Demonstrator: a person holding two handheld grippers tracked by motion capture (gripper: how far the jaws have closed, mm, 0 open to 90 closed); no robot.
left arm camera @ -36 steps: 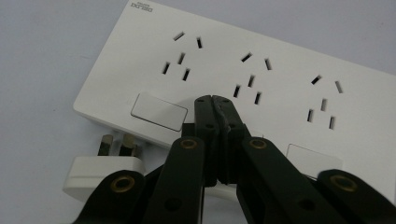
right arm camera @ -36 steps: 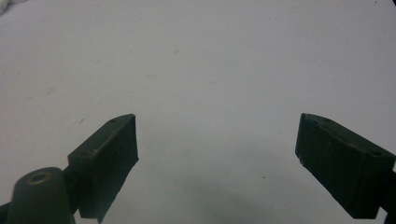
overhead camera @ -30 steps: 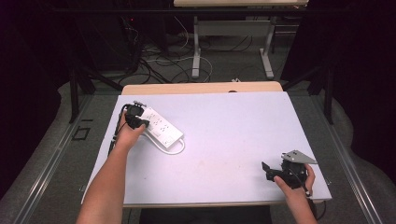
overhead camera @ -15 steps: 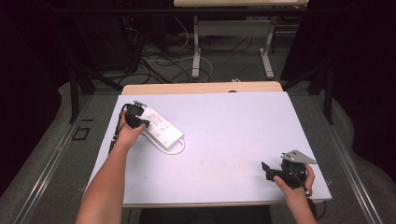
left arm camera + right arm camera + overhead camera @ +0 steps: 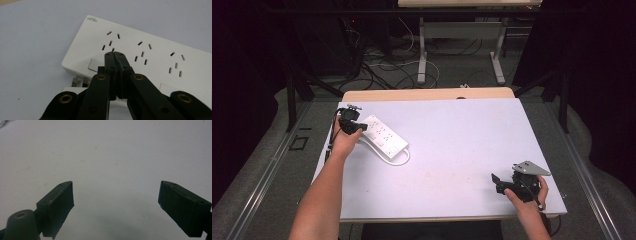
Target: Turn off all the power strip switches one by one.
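Note:
A white power strip (image 5: 384,136) lies slantwise at the table's left, with its white cable (image 5: 394,159) looped along its near side. My left gripper (image 5: 361,128) is shut with nothing between its jaws. In the left gripper view its tips (image 5: 115,53) sit over the strip's face (image 5: 155,50), by the first socket group and a grey switch (image 5: 95,65). I cannot tell whether they touch it. A white plug with metal prongs (image 5: 78,81) lies beside the strip's end. My right gripper (image 5: 498,183) rests open near the front right corner, and its jaws (image 5: 116,195) stand wide over bare tabletop.
The white tabletop (image 5: 462,140) has a wooden strip (image 5: 427,94) along its far edge. Beyond it stand desk legs (image 5: 423,55) and loose floor cables (image 5: 382,65). Dark curtains close both sides. A forearm comes up from the bottom left.

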